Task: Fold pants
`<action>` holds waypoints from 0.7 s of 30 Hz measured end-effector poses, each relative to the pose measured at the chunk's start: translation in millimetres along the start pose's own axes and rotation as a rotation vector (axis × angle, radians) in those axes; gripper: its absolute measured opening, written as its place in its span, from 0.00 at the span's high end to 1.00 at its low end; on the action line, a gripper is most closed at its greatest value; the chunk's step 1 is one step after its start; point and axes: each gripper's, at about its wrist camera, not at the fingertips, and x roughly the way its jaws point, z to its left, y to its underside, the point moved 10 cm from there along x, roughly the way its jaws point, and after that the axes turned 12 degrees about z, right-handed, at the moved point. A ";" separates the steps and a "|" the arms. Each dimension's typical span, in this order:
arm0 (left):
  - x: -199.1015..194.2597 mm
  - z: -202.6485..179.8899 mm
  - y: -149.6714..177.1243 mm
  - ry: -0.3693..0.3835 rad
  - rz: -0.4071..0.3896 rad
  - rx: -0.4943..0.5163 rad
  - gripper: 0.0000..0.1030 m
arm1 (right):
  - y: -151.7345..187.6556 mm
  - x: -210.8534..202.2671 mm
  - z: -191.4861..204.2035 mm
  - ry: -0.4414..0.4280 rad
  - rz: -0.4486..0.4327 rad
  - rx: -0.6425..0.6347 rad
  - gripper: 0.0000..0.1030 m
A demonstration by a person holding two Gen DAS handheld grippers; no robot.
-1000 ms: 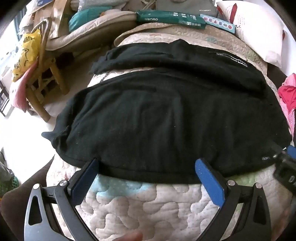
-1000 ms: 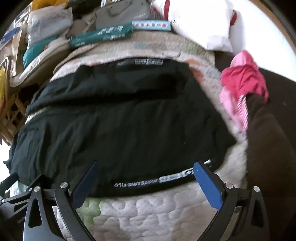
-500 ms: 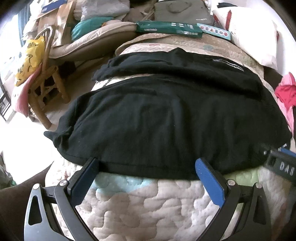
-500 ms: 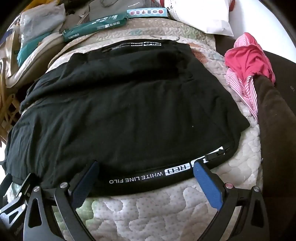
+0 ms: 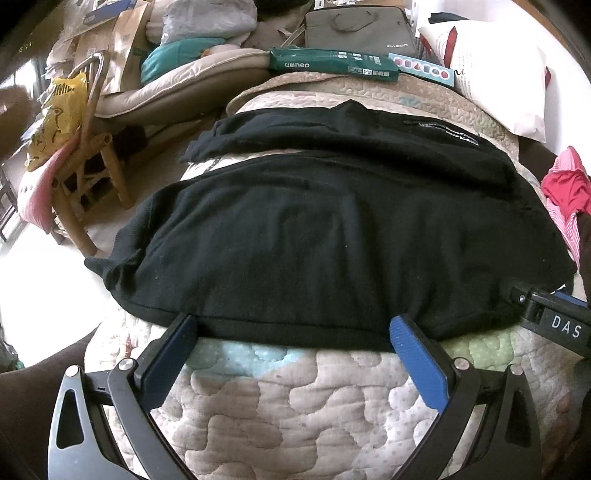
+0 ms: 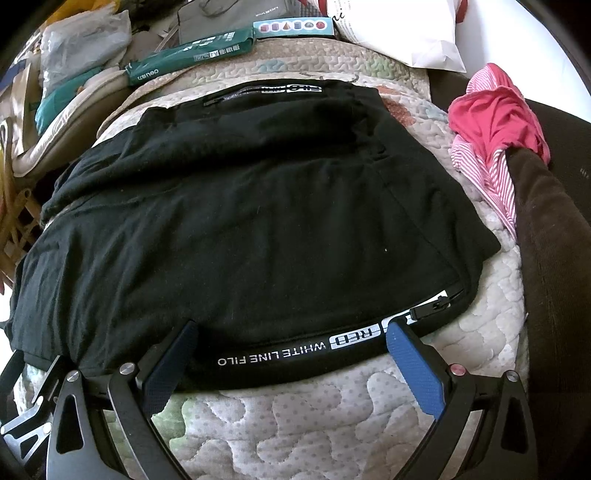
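Black knit pants (image 5: 332, 240) lie spread flat on the pale quilted bedspread (image 5: 295, 406), near hem just ahead of both sets of jaws. Left gripper (image 5: 293, 332) and right gripper (image 6: 291, 343) gape wide, holding nothing. Pinch the near edge at matched points, both layers, lift evenly. Since a second ago, both have closed in on the hem.

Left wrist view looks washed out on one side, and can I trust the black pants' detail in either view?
Left wrist view: the floor at the left edge is blown out white; the pants read as a near-flat black mass with faint folds. Right wrist view: exposure is more even, the white lettering on the pants' near edge is sharp, the pillow is overexposed. Both views bend strongly at the rim.
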 end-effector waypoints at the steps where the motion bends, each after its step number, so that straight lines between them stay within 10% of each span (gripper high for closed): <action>1: 0.0 0.1 0.0 0.000 0.000 0.000 0.00 | 0.2 0.0 0.2 0.001 -0.002 -0.002 0.00; 21: 1.3 -4.1 -2.9 -0.029 -0.005 0.012 0.00 | -0.2 -1.1 -0.6 0.014 -0.017 -0.008 0.00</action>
